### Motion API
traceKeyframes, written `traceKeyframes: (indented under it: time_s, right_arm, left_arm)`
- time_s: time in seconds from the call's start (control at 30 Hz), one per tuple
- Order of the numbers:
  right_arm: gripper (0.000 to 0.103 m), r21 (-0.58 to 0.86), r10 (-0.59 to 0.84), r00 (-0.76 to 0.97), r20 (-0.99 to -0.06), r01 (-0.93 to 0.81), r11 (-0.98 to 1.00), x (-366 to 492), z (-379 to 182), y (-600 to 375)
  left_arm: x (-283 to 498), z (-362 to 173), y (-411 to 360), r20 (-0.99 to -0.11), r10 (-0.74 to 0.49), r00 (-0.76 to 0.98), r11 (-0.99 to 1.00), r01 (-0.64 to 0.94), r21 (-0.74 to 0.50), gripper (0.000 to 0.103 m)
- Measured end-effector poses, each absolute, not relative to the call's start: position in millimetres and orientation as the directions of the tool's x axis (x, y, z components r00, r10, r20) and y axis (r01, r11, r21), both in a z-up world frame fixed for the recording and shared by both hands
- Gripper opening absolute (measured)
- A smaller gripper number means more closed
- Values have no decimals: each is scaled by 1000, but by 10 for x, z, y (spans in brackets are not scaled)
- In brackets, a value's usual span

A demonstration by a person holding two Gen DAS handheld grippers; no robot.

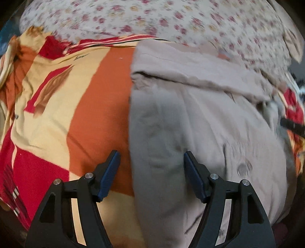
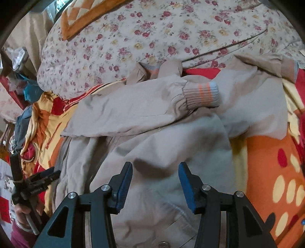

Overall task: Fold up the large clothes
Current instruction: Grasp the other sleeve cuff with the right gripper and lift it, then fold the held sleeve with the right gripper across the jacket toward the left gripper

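A beige jacket (image 1: 200, 118) lies spread on an orange, red and cream blanket (image 1: 63, 106). My left gripper (image 1: 152, 158) is open and empty, hovering over the jacket's left edge. In the right wrist view the jacket (image 2: 152, 148) has one sleeve (image 2: 124, 112) folded across its body, with a striped ribbed cuff (image 2: 204, 94). My right gripper (image 2: 155, 171) is open and empty just above the jacket's body. The left gripper also shows in the right wrist view (image 2: 48, 174), held by a hand at the far left.
A floral quilt (image 2: 152, 34) lies behind the jacket, also in the left wrist view (image 1: 152, 17). The patterned blanket (image 2: 276, 171) extends to the right. Clutter (image 2: 17, 80) stands at the far left beyond the bed.
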State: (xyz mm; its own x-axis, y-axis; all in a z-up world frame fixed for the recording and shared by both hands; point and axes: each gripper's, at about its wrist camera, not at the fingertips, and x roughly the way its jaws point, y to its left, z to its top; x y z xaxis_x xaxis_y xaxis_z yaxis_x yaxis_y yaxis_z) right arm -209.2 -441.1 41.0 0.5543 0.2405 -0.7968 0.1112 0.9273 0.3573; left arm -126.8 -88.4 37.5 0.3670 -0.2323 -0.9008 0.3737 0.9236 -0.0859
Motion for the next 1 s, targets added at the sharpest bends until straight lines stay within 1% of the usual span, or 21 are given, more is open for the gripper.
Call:
traceKeyframes:
  time_s: [0.07, 0.13, 0.2, 0.23, 0.27, 0.3, 0.37, 0.43, 0.53, 0.6, 0.73, 0.83, 0.9, 1.0]
  right_arm:
    - [48, 381, 266, 552, -790, 102, 919, -2148, 420, -4371]
    - [48, 403, 312, 542, -780, 54, 913, -2200, 430, -4276]
    - [49, 393, 326, 529, -783, 16, 920, -2255, 407, -4132]
    - [49, 383, 326, 520, -789, 2, 924, -2267, 377, -4073]
    - [49, 371, 324, 511, -797, -10, 928, -2276, 335, -4013]
    - [49, 352, 312, 500, -808, -14, 936, -2289, 279, -3953]
    - [49, 314, 276, 487, -829, -3, 949, -2313, 198, -3918]
    - [49, 315, 275, 480, -833, 3, 949, -2332, 199, -3948]
    - [49, 349, 291, 510, -810, 19, 937, -2352, 346, -4064]
    - [49, 334, 262, 552, -792, 32, 942, -2330, 487, -4144]
    - [49, 269, 165, 614, -772, 80, 960, -2118, 659, -4294]
    - [49, 253, 118, 635, -763, 126, 959, -1881, 658, -4434]
    - [49, 255, 100, 635, -766, 157, 954, -1715, 603, -4518]
    - [49, 230, 66, 615, -786, 192, 954, -1495, 466, -4627]
  left_arm:
    - [-1317, 384, -907, -902, -247, 354, 914, 395, -96, 69]
    - [-1348, 385, -905, -902, -276, 333, 903, 411, -125, 69]
    - [-1375, 379, -933, -900, -263, 348, 901, 423, -99, 69]
    - [-1390, 359, -945, -902, -245, 355, 903, 421, -79, 63]
    - [-1393, 353, -954, -902, -229, 366, 907, 417, -60, 51]
    - [-1395, 361, -954, -899, -219, 380, 909, 415, -46, 45]
    - [-1389, 387, -911, -896, -225, 384, 914, 401, -58, 21]
    - [-1370, 404, -832, -897, -221, 383, 924, 378, -66, 15]
    - [-1396, 419, -783, -901, -214, 376, 925, 375, -63, 15]
    - [-1418, 459, -794, -900, -210, 381, 927, 371, -59, 15]
    - [-1392, 568, -822, -901, -232, 365, 933, 347, -100, 15]
    - [-1358, 661, -897, -897, -238, 372, 933, 343, -105, 15]
    - [-1347, 709, -945, -891, -234, 388, 933, 349, -93, 18]
    - [-1329, 803, -1000, -879, -236, 415, 932, 354, -83, 18]
